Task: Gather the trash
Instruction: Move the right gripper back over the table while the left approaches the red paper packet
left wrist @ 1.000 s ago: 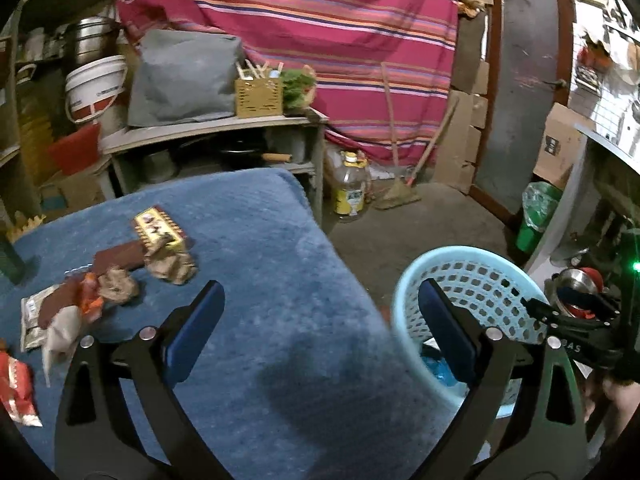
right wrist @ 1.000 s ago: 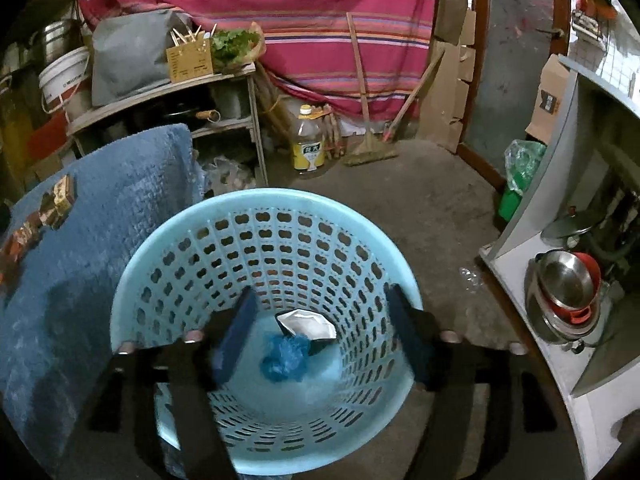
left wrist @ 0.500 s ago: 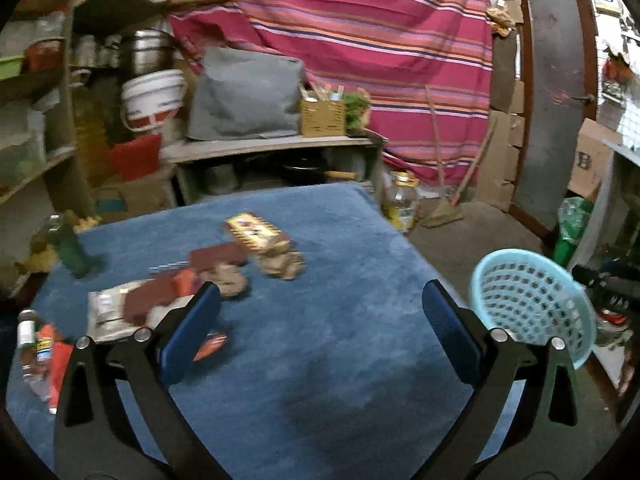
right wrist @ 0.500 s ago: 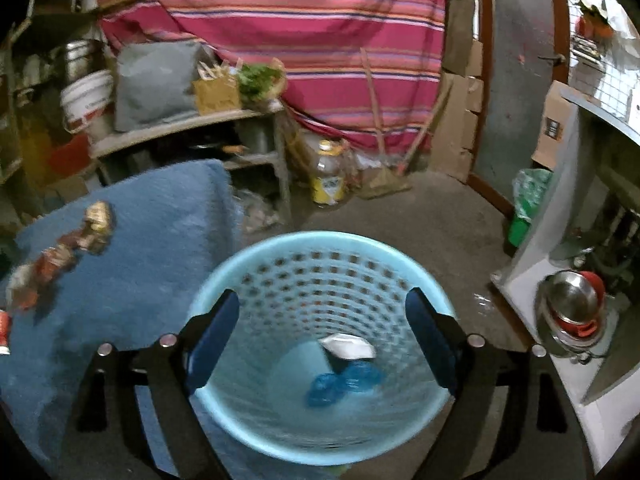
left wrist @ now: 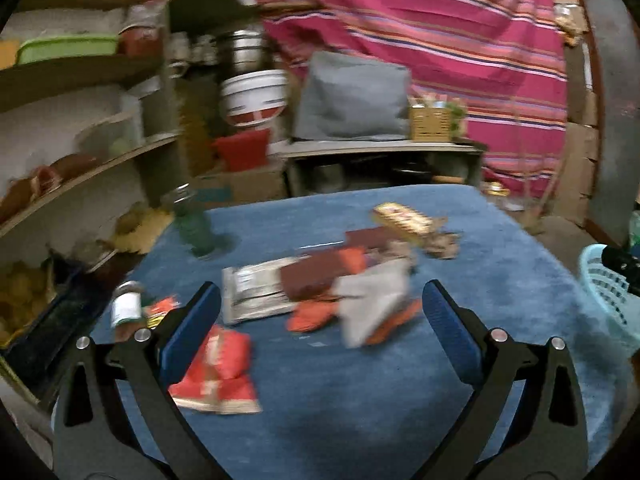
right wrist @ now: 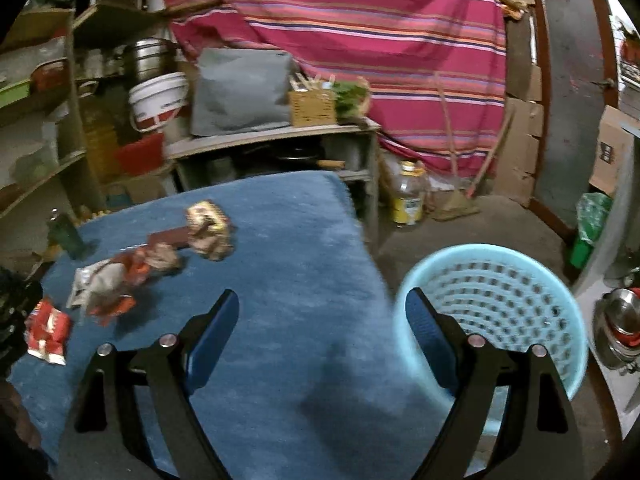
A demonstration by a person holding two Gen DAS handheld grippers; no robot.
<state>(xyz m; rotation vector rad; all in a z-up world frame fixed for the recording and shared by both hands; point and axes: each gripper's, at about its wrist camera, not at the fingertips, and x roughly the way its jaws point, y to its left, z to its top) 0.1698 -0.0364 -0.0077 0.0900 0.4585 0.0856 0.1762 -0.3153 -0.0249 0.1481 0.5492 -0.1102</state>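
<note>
Wrappers and crumpled paper lie on the blue-covered table [left wrist: 360,380]: a red packet [left wrist: 218,372], a silver packet [left wrist: 252,290], a brown wrapper [left wrist: 320,274], a grey-white wrapper [left wrist: 370,300] and a yellow box [left wrist: 402,218]. My left gripper [left wrist: 318,320] is open and empty just in front of the pile. My right gripper [right wrist: 322,324] is open and empty over the table's right part, with the light blue basket [right wrist: 500,304] to its right. The trash pile [right wrist: 124,272] lies to its left.
A green bottle [left wrist: 192,224] and a small jar [left wrist: 126,306] stand on the table's left side. Shelves [left wrist: 80,152] stand to the left. A bench with a grey bag [right wrist: 240,92] and a striped curtain stand behind. A pot [right wrist: 618,320] sits right of the basket.
My left gripper swung left from the basket side to face the trash pile. My right gripper drew back from above the basket to over the table. Both stayed open.
</note>
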